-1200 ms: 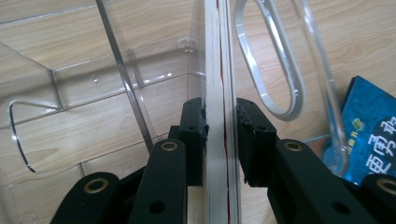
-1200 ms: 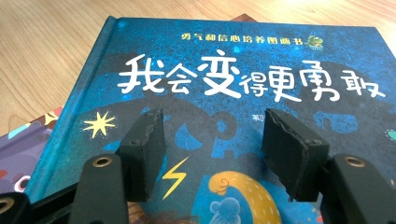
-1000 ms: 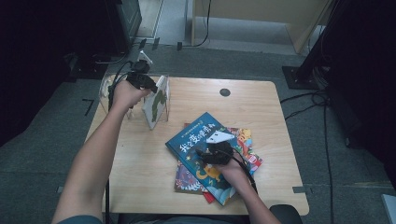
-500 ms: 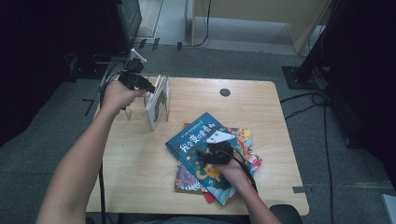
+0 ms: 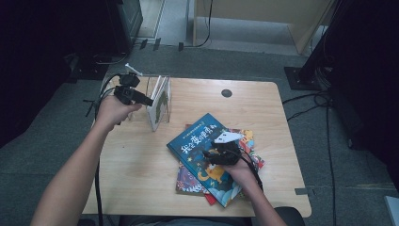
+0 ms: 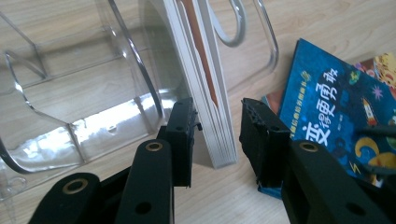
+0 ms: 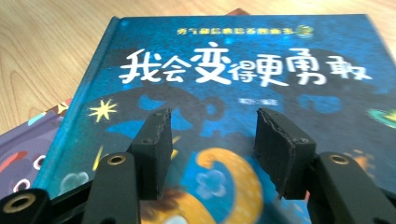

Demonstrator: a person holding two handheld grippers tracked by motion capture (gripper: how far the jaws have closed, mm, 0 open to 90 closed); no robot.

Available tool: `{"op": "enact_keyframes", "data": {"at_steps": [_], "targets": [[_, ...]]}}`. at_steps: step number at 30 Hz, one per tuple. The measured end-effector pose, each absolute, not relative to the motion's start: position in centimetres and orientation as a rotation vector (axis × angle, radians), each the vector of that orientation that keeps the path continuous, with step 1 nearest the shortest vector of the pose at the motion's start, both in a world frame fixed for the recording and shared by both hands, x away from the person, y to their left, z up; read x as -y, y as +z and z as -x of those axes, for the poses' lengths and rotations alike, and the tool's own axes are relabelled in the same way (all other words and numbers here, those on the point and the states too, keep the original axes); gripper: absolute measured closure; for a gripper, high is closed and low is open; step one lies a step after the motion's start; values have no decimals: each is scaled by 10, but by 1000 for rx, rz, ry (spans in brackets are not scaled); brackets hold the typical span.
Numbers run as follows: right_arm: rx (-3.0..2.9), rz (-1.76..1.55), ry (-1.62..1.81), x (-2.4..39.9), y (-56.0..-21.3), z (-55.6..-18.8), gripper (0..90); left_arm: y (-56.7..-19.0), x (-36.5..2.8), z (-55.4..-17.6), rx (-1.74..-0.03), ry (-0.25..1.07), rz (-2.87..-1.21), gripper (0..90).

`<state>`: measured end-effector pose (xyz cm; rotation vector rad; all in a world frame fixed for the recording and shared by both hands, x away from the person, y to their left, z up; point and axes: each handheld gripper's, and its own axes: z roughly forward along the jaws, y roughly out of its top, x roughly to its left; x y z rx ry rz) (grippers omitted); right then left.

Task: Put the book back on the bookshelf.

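A thin white-edged book stands upright in a clear plastic rack at the table's back left. My left gripper reaches it from the left. In the left gripper view the book's bottom corner sits between the jaws of the left gripper, which have just been opening; a gap shows on the right side, so it is open. My right gripper hovers low over a blue picture book lying on a stack. The jaws of the right gripper have just been closing, open with nothing between them above the blue cover.
Under the blue book lie other colourful books, spread near the wooden table's front right. The clear rack has further slots to the book's left. A dark round grommet sits near the back edge. Cables trail off the table's left side.
My left hand has drawn back to the left and toward the front, and its jaws stand wider around the upright book. The right gripper stays over the blue book with narrower jaws.
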<state>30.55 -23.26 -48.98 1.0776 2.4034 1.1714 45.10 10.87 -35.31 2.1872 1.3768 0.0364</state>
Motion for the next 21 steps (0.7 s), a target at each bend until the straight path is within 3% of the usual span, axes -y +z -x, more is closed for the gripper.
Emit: {"op": "enact_keyframes", "data": {"at_steps": [9,21], "targets": [[-2355,-1122,1168,270,-479,-314,504,-361,-112,-422,-1316,41,-2171,716],[-2284,-1212,1185,302,-484,-304,604,-390,-105,-397,-1251,-10,-2173,718]]}}
